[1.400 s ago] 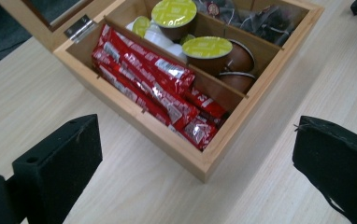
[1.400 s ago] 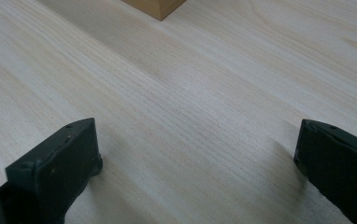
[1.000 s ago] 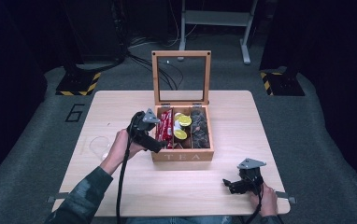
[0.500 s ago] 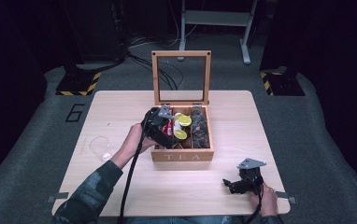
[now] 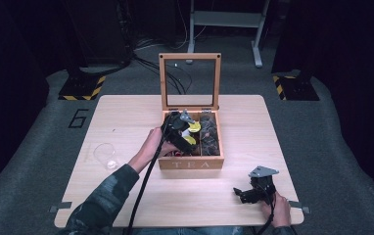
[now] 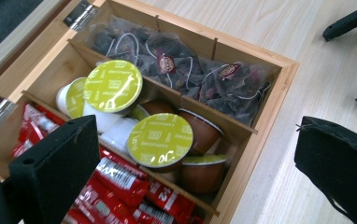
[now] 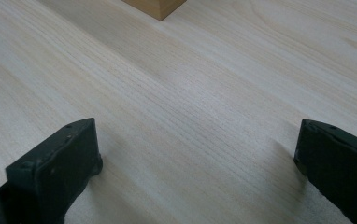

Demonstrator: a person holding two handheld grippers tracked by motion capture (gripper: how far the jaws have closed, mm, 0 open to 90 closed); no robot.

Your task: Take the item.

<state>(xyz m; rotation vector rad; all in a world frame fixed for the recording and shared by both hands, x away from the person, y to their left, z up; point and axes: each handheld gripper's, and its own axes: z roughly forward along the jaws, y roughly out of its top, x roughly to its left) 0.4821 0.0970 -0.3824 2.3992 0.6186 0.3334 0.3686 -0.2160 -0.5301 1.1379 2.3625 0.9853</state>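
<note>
Right gripper [image 5: 244, 192] sits low on the table [image 5: 126, 117] at near right, jaws spread wide w/ bare wood between them, gripping nothing. Clear plastic cup [image 5: 105, 154] lies near left edge. Mid-table: wooden tea box [image 5: 191, 163], "TEA" on its front, glass lid [image 5: 190, 81] standing open at the far side. Left gripper [image 5: 179, 128] hangs over the box's left part, jaws apart & empty. Inside: red sachets [image 6: 120, 179] left, green-lidded capsules [image 6: 160, 139] in mid row (lid print too small to read), pyramid tea bags [image 6: 186, 74] right. "6" marked on floor [image 5: 78, 117], far left.
</note>
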